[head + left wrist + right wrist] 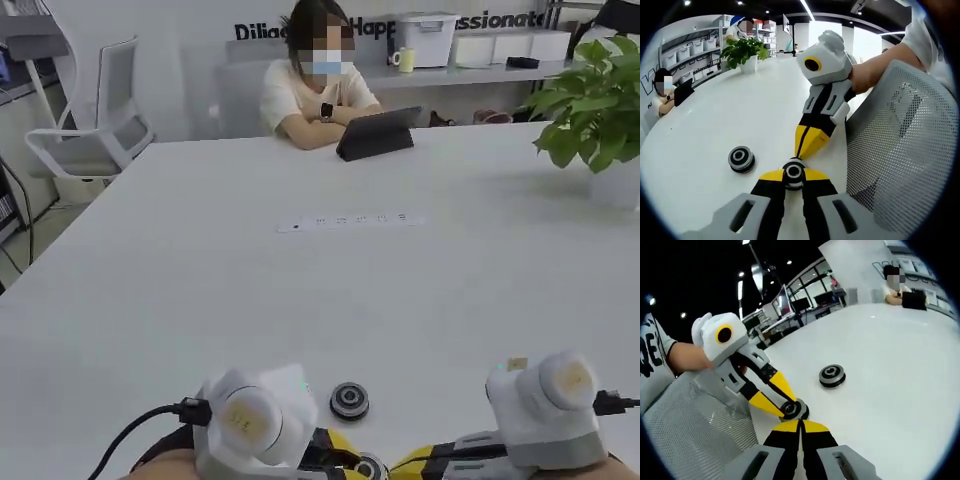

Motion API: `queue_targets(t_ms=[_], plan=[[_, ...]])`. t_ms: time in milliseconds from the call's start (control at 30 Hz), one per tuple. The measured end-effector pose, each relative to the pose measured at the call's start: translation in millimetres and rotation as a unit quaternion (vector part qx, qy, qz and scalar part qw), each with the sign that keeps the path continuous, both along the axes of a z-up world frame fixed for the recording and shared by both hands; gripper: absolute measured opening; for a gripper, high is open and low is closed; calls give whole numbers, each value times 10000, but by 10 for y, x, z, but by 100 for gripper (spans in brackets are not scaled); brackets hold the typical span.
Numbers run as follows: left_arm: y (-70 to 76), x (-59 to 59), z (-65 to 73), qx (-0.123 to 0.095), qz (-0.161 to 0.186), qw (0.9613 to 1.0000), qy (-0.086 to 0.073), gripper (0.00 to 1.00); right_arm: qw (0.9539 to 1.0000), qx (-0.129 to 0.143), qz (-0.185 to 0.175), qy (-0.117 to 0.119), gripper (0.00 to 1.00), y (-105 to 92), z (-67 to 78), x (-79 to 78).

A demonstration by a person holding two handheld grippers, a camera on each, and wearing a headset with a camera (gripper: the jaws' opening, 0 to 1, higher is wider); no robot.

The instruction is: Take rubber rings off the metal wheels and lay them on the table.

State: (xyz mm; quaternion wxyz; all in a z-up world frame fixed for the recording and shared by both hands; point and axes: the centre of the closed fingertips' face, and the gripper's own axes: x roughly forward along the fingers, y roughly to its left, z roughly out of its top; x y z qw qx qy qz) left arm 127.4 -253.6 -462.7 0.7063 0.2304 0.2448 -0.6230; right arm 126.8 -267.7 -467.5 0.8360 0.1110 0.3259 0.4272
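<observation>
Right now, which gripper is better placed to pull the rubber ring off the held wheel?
Right. The left gripper clamps the metal wheel; the right gripper, jaws shut, sits at its rim.

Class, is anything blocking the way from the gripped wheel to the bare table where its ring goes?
Nothing visible does: the held wheel is at the table, bare surface beside it; the second wheel lies apart.

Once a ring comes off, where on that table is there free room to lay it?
The white table is bare from the loose wheel out to the socket strip, and widely to either side. It is crowded at the near edge, where the left tool and right tool meet on the held wheel.
</observation>
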Motion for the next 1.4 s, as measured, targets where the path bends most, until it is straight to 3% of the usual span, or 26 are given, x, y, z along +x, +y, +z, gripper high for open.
queue_targets(t_ms=[267, 1067, 1400], plan=[[-5, 5, 0, 8, 41, 10000, 0, 7, 9997, 148, -121, 143, 0, -1, 0, 6], [-11, 6, -6, 60, 61, 10000, -29, 7, 9998, 197, 19, 69, 0, 77, 61, -24], [-14, -16, -8, 75, -12, 10000, -20, 7, 9995, 216, 233, 78, 0, 141, 64, -85]])
